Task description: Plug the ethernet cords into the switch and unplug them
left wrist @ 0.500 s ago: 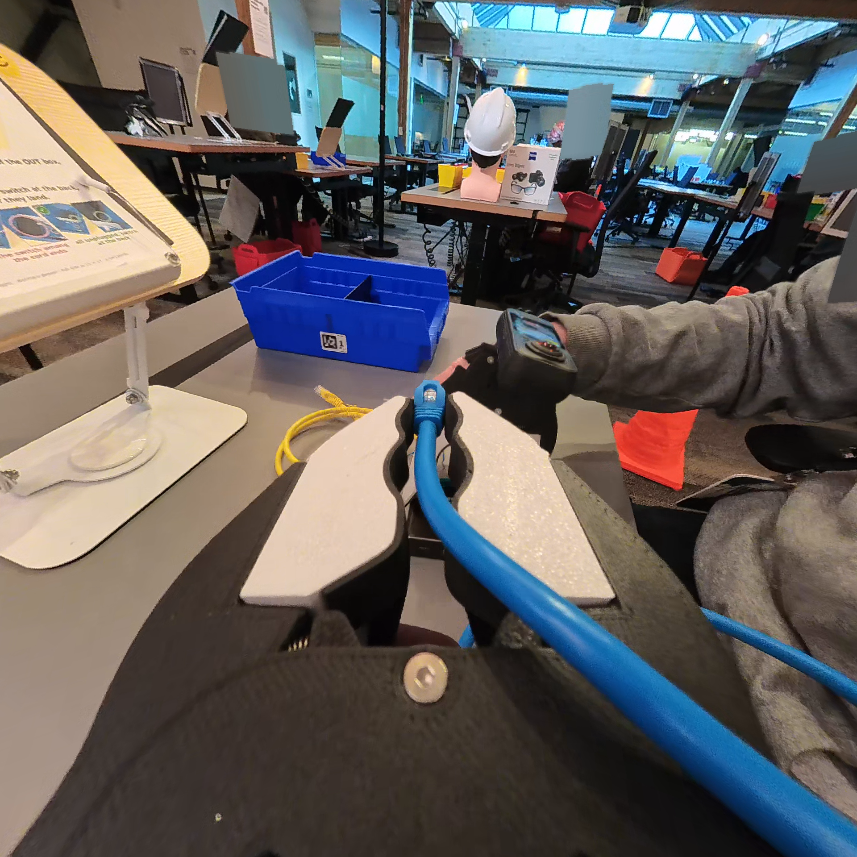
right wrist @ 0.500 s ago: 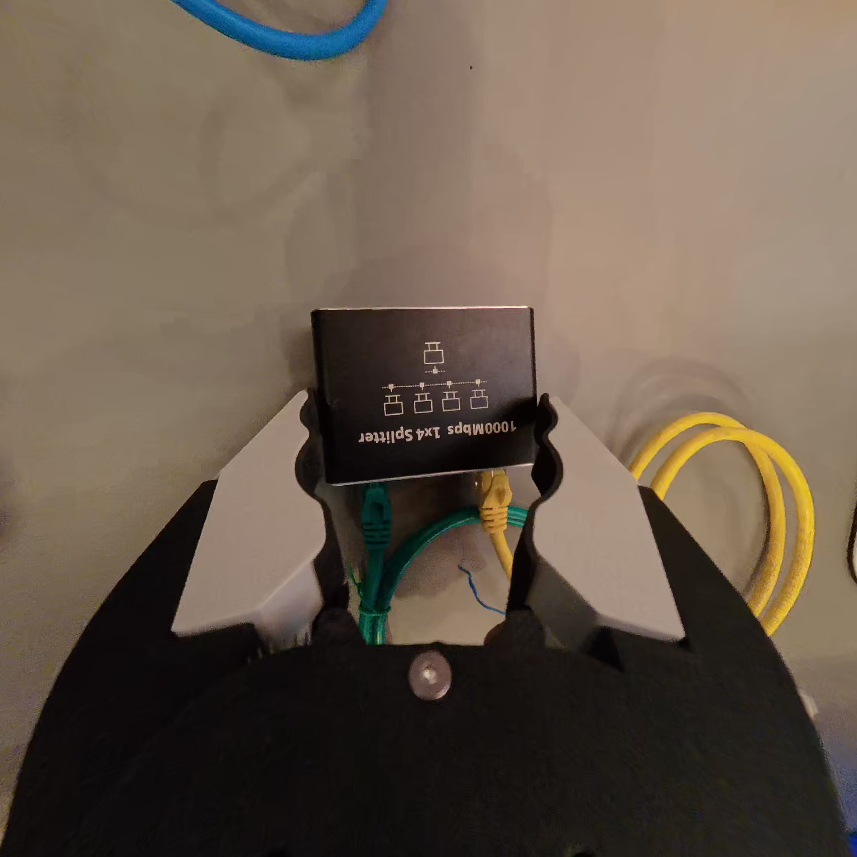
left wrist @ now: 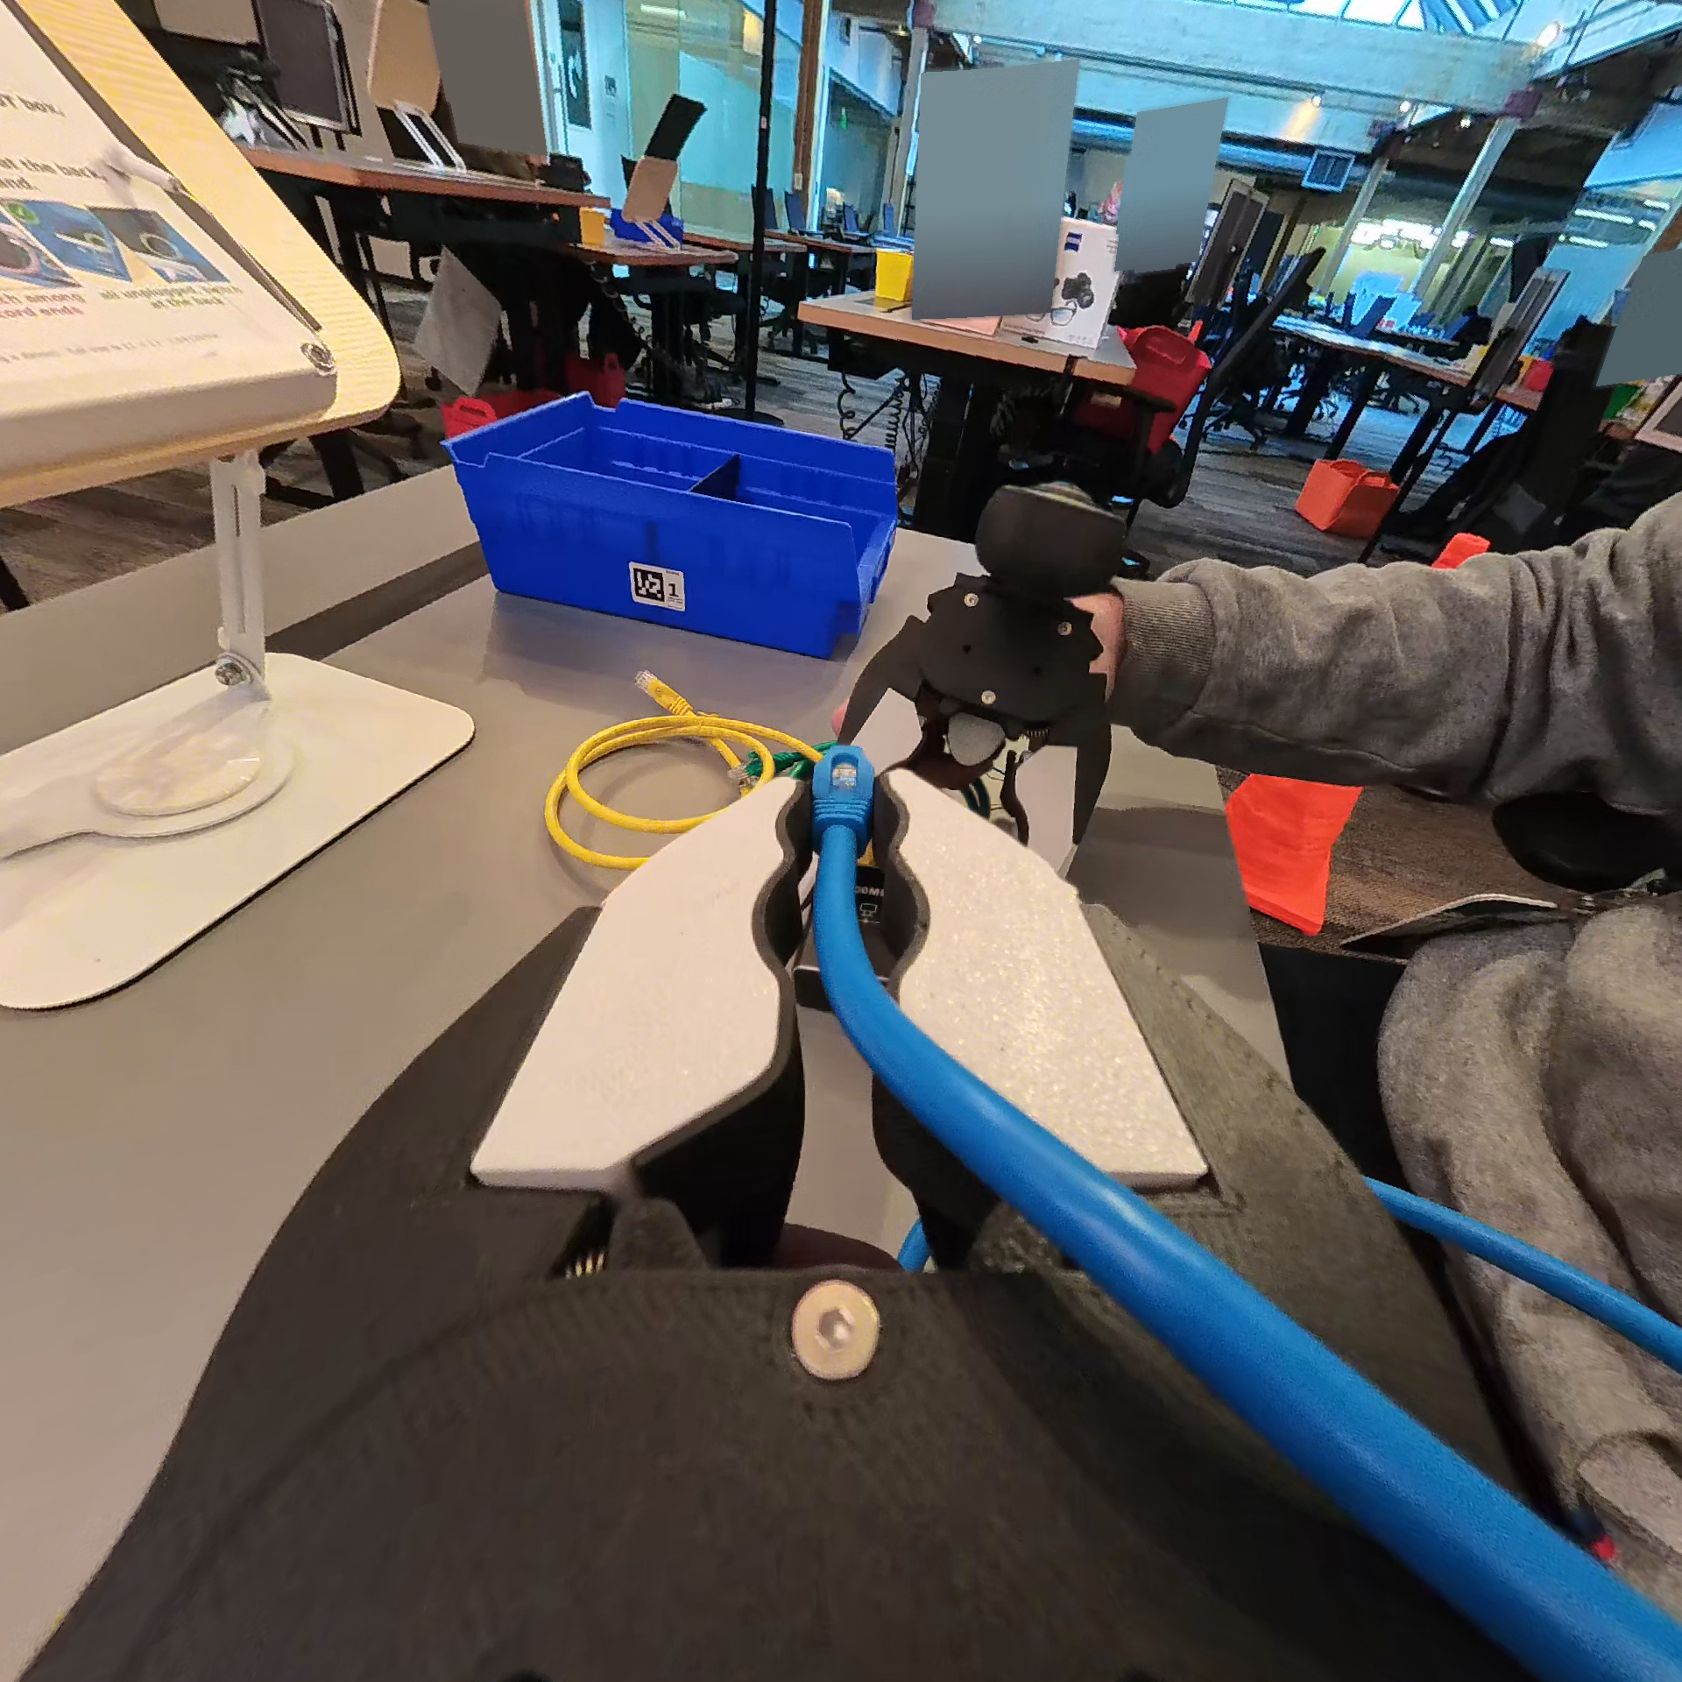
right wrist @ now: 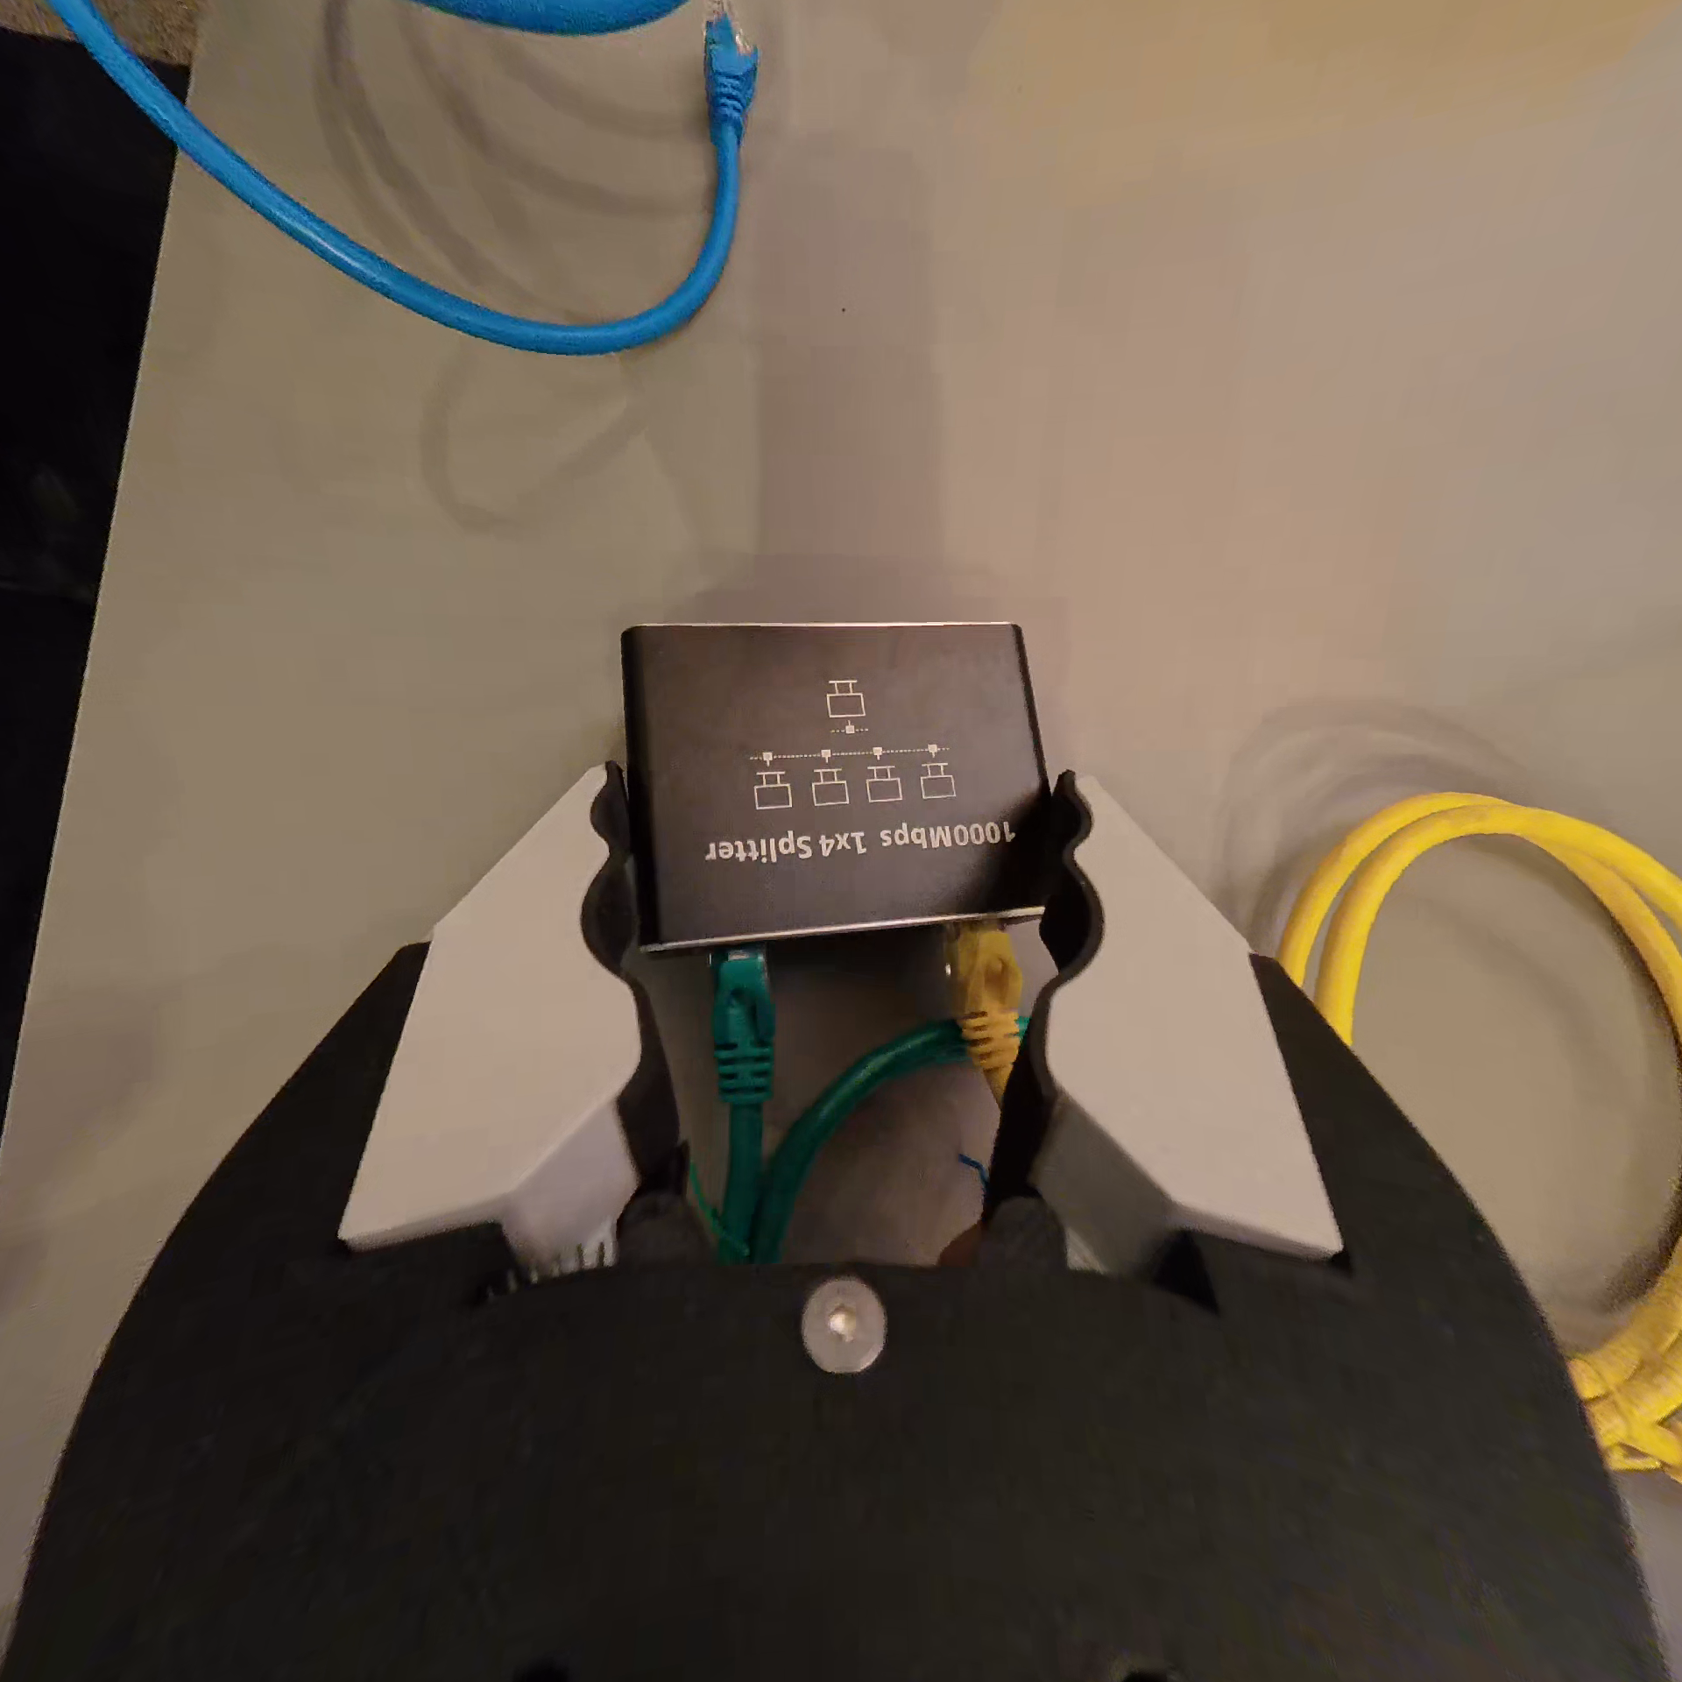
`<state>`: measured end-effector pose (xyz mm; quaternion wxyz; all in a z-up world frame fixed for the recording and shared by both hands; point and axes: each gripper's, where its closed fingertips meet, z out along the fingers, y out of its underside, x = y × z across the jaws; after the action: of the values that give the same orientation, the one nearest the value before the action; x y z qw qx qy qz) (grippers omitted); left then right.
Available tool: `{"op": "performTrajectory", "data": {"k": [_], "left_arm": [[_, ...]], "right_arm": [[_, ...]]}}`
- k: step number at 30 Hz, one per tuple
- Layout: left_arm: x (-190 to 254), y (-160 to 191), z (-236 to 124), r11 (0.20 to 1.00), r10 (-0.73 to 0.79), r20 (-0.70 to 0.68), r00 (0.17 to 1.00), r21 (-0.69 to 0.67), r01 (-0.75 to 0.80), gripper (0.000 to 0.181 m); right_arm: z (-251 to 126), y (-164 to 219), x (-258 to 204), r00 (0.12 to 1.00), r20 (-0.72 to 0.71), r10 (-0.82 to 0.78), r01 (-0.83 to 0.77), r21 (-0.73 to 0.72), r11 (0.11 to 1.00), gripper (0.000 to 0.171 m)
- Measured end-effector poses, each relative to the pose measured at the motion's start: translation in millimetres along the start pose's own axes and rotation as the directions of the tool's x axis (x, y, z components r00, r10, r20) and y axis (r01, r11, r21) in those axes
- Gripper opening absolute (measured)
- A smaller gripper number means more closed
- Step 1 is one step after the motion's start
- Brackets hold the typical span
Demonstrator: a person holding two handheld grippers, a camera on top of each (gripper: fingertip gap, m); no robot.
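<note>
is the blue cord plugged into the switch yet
No. The left gripper holds the blue cord's plug in the air, short of the switch.

Blue divided bin [left wrist: 673, 519] behind white stand [left wrist: 227, 710]; orange cone [left wrist: 1292, 846], perhaps.

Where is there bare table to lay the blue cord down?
Bare grey table lies beyond the switch, between the blue cord's loop and the yellow coil. Another bare strip runs between the white stand base and the left gripper. It is crowded around the right gripper: green plug, yellow plug.
</note>
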<state>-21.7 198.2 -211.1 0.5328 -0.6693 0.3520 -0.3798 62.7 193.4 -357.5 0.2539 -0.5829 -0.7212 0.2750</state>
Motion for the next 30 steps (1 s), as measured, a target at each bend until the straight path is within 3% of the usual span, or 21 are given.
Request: {"op": "performTrajectory", "data": {"k": [9, 17, 19, 30], "left_arm": [[-1, 6, 6, 1.000, -0.010, 0.001, 1.000, -0.015, 0.010, 0.012], [1, 13, 10, 0.999, -0.010, -0.008, 1.000, -0.035, 0.009, 0.012], [1, 13, 11, 0.999, -0.011, -0.012, 1.000, -0.036, 0.010, 0.012], [4, 11, 10, 0.999, 0.005, -0.018, 1.000, -0.039, -0.005, 0.012]], "right_arm": [[-11, -9, 4, 0.999, 0.010, 0.043, -0.044, 0.078, 0.996, 0.089], [-7, 13, -2, 0.998, -0.048, -0.047, 0.043, -0.076, 0.996, 0.090], [-2, 21, -2, 0.997, -0.060, -0.051, 0.043, -0.128, 0.991, 0.101], [6, 12, 0, 1.000, -0.006, -0.022, 0.022, 0.009, 1.000, 0.099]]}}
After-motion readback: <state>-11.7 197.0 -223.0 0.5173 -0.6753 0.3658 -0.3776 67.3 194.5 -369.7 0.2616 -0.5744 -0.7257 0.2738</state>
